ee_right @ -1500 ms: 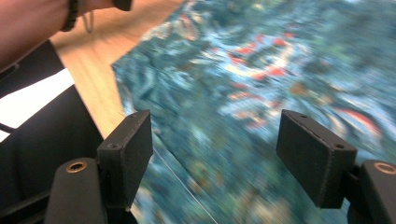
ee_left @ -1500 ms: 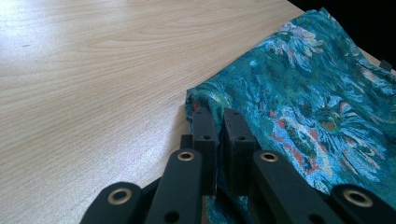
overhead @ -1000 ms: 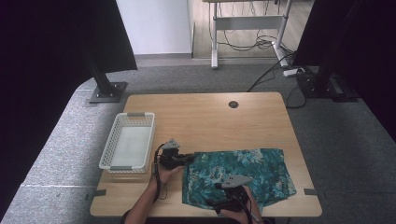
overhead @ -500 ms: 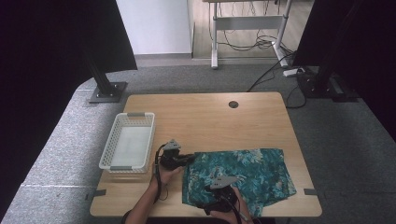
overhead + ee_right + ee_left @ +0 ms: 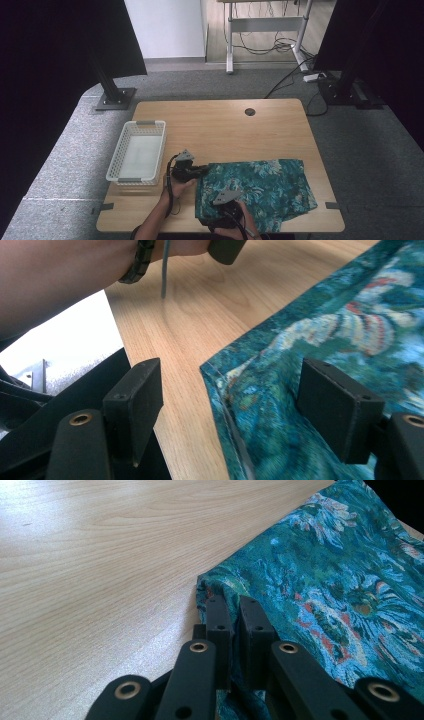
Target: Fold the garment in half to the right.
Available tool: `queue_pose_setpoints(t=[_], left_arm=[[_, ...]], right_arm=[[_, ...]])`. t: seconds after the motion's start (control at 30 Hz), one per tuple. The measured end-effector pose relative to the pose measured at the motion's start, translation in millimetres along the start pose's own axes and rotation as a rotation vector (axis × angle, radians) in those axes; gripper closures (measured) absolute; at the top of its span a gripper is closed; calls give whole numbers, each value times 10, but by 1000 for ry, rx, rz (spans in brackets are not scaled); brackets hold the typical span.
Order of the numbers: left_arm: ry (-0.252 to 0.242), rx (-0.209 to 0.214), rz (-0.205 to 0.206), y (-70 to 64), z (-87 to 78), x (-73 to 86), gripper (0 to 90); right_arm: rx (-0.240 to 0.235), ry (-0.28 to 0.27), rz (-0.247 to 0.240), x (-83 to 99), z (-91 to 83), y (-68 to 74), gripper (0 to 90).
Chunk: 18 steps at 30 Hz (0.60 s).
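High view overhead, facing forward-down; both gripper views close, sharing cloth (image 5: 260, 187) corners.

Both grippers are black: the left gripper (image 5: 192, 170) and right gripper (image 5: 226, 209) each carry a grey three-cornered plate and a trailing black cable. The jaws are blocky pads on arms with brass-ringed holes. The left wrist wears a dark band (image 5: 141, 261); forearms are unsleeved.

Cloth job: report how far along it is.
Done: the left gripper is shut on the cloth at its far-left corner. In hand: the right gripper is open around the near-left corner, not yet closed. Left: the cloth lies spread; the basket holds nothing.
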<state>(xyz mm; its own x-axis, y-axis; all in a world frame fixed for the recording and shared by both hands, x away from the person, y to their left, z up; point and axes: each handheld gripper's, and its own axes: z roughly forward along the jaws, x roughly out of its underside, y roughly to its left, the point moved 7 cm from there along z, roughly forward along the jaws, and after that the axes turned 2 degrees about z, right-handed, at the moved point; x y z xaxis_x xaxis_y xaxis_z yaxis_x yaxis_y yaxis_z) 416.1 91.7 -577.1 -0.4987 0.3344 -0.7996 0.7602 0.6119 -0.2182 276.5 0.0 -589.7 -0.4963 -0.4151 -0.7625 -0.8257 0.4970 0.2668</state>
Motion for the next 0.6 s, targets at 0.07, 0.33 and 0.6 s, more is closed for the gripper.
queue_pose_setpoints(t=[0.07,0.33,0.6], left_arm=[[0,0,0,1,-3,1,840],[2,-2,3,-4,-1,4,840],[2,-1,4,-5,7,3,840]], right_arm=[[-1,4,-3,-2,38,21,258],[8,19,-10,-15,143,69,247],[12,21,-5,-24,186,82,244]])
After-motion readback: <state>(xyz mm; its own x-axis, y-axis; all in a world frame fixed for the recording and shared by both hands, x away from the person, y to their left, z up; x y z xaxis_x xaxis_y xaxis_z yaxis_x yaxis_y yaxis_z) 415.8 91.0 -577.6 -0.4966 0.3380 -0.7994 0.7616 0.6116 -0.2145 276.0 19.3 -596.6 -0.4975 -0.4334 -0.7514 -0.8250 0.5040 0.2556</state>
